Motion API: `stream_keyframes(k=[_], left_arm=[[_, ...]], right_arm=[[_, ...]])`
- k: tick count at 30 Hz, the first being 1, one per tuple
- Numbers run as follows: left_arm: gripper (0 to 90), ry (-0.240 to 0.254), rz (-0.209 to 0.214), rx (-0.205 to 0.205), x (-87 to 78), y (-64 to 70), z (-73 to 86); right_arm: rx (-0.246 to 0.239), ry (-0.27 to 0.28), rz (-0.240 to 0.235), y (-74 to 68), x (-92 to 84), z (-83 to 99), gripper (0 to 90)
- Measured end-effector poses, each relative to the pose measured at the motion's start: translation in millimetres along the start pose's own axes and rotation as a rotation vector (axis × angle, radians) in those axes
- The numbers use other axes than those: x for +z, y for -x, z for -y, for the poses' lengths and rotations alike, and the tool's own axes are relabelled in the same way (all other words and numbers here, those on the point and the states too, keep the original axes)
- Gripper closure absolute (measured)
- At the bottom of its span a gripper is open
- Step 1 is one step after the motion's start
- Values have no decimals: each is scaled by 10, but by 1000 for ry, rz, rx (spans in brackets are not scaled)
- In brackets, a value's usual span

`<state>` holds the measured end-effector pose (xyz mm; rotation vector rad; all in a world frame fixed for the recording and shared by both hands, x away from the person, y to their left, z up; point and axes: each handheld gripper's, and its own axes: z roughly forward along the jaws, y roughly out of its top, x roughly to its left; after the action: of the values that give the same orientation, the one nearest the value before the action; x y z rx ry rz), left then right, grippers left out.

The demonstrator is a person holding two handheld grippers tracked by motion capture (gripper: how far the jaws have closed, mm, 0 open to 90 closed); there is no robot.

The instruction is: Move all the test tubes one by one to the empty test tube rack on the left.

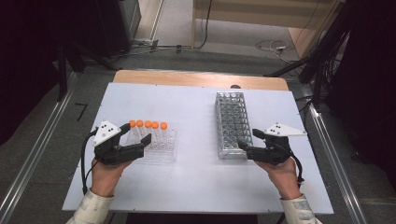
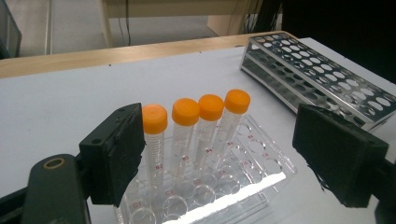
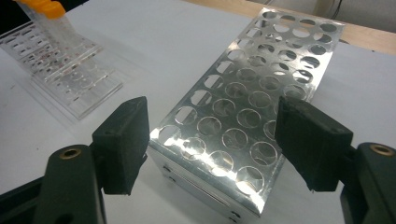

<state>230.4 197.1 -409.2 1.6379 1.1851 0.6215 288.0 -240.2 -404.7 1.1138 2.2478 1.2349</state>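
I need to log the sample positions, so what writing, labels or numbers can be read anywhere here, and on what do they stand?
"C1", in red, on the clear plastic tube rack, beside a front well in the left gripper view.
"B2", "B3", "B4": likely readings of red marks seen behind the orange-capped clear tubes; blurred, so uncertain.
Other red well marks on that rack: too small and blurred.
Perforated shiny metal rack: no text visible.
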Motion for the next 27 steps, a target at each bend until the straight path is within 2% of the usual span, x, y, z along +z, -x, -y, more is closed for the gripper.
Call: stream_keyframes(k=[8,14,22,27], left_arm=[[173,0,-7,-3,-58,-31,49],[172,15,-21,-22,-137,-87,85],[172,4,-66,-41,-264,-231,241],[171,4,-116,-69,-328,-366,368]], right_arm=[[19,4,22,105,-100,76,252],[32,3,42,185,-174,153,252],[64,12,84,303,-330,275,252],[90,12,122,395,-419,364,252]])
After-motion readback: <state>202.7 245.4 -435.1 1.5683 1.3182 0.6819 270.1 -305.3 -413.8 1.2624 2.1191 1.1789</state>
